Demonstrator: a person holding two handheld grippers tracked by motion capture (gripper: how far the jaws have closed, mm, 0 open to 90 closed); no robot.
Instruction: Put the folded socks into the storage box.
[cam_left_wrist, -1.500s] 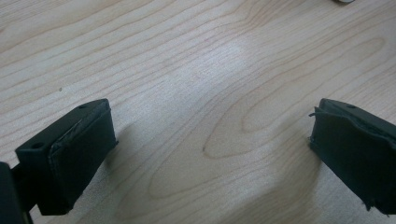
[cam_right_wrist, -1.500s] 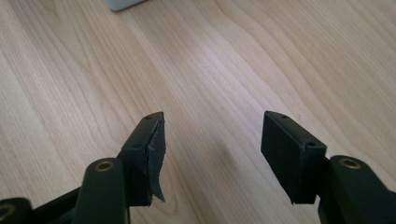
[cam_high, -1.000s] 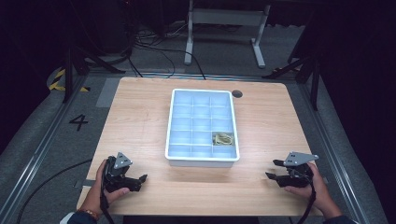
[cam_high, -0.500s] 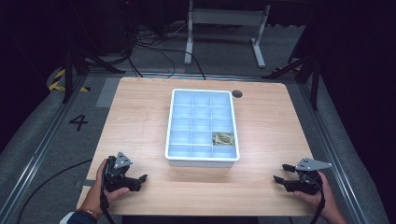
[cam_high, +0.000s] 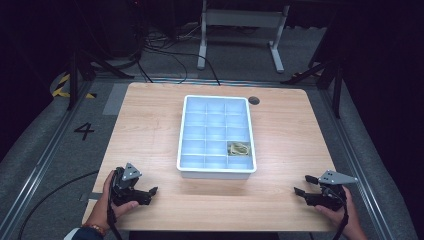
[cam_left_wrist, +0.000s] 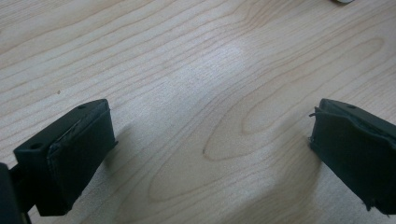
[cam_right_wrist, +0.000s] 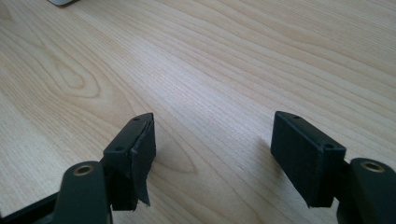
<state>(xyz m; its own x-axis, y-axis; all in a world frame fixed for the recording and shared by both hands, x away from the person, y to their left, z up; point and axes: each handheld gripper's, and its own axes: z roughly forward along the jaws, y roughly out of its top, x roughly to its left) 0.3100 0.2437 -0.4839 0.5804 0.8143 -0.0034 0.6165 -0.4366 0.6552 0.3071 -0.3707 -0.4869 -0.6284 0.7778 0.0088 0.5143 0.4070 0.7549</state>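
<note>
Table (cam_high: 150, 125): light wood top; carries the tray and both grippers.
Tray (cam_high: 216, 172): white, shallow, divided into a grid of small compartments; sits at the middle of the table, long side running away from the person.
Tray contents: a small bundle of yellowish rubber bands (cam_high: 239, 148) lies in the right-hand column, second row from the near edge. Exact count cannot be told.
Left gripper (cam_high: 151, 191): held in the person's left hand (cam_high: 107, 207) near the front left corner of the table, well apart from the tray. Jaws point toward the table's middle.
Left gripper state: released; in the left gripper view the two black pads (cam_left_wrist: 70, 154) stand wide apart over bare wood, nothing between them.
Right gripper (cam_high: 303, 184): held in the person's right hand (cam_high: 345, 220) near the front right corner, well apart from the tray. Jaws point left, toward the table's middle.
Right gripper state: released; its jaws have just been opening. In the right gripper view the pads (cam_right_wrist: 135, 154) are separated with only bare wood between them.
Floor (cam_high: 45, 145): grey, with a painted "4" (cam_high: 84, 131) left of the table.
</note>
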